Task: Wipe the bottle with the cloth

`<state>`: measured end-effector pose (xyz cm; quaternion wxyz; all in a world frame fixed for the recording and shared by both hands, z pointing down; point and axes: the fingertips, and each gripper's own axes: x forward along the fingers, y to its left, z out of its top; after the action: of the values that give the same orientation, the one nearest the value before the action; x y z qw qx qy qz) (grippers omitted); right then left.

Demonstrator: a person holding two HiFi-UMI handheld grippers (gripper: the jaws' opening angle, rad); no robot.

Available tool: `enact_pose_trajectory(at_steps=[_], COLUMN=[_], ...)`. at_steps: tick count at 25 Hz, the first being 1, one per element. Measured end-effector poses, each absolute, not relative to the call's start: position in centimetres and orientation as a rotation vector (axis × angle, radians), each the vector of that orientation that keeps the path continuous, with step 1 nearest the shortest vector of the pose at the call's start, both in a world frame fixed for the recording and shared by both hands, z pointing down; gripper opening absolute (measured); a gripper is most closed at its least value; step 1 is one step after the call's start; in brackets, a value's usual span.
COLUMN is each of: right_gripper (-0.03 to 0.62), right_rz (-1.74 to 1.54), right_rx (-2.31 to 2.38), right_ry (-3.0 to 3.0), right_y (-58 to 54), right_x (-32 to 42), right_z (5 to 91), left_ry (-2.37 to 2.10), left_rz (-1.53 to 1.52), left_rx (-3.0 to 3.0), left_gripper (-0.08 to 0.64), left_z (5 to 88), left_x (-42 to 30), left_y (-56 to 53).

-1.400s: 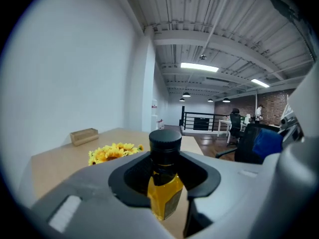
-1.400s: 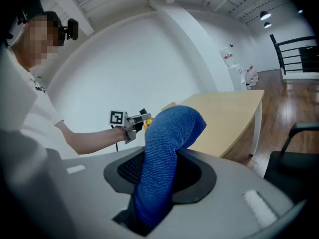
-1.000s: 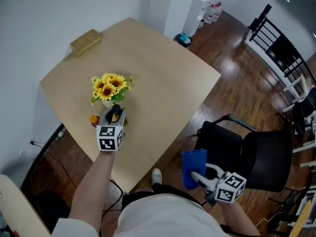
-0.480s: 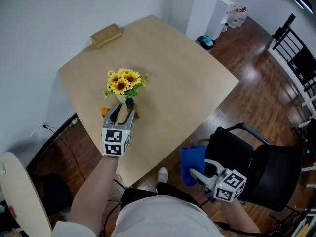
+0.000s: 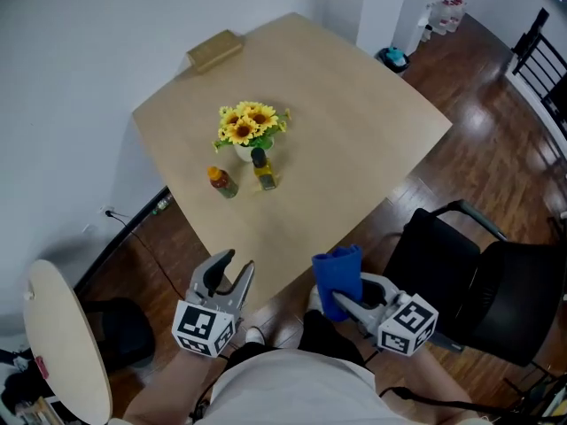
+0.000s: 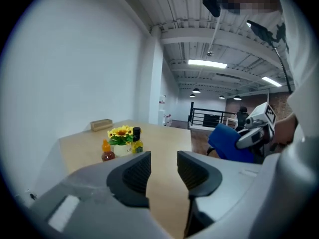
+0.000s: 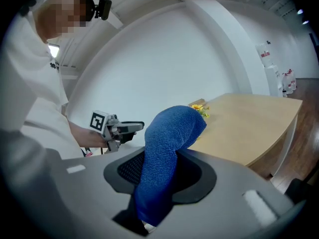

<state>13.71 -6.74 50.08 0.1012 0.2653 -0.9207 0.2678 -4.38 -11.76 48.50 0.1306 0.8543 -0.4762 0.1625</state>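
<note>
A yellow bottle with a black cap (image 5: 263,170) (image 6: 136,139) stands on the tan table (image 5: 354,122) beside a vase of sunflowers (image 5: 246,129). A small orange-capped bottle (image 5: 222,182) (image 6: 106,152) stands to its left. My left gripper (image 5: 233,266) (image 6: 163,161) hovers off the table's near edge, well short of the bottles. Its jaws are closing with nothing between them. My right gripper (image 5: 347,301) (image 7: 159,168) is shut on a blue cloth (image 5: 337,273) (image 7: 172,128), which sticks up from the jaws near the person's body.
A wooden block (image 5: 215,50) lies at the table's far corner. A black chair (image 5: 469,282) stands on the right on the wood floor. A round pale top (image 5: 66,343) sits at the lower left. A white wall runs behind the table.
My left gripper has drawn back from the bottles by the vase to beyond the table's near edge. The black-capped bottle stands free. The right gripper has kept hold of the cloth.
</note>
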Motion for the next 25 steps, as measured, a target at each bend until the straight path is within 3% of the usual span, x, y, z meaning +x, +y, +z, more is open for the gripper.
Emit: enact_pose_trajectory(at_steps=[17,25], right_gripper=[0.153,0.153], right_rz=[0.799,0.673], right_rx=[0.997,1.01], right_ry=[-2.597,-2.639], right_y=[19.6,24.6], right_x=[-1.8,-3.2], right_z=[48.3,44.9], left_ry=[-1.007,-1.057], left_rz=[0.299,0.286], left_rx=[2.596,2.618], left_gripper=[0.158,0.156], left_z=[44.5,44.4], left_x=[-18.0,-20.9], left_y=[16.2,22.1])
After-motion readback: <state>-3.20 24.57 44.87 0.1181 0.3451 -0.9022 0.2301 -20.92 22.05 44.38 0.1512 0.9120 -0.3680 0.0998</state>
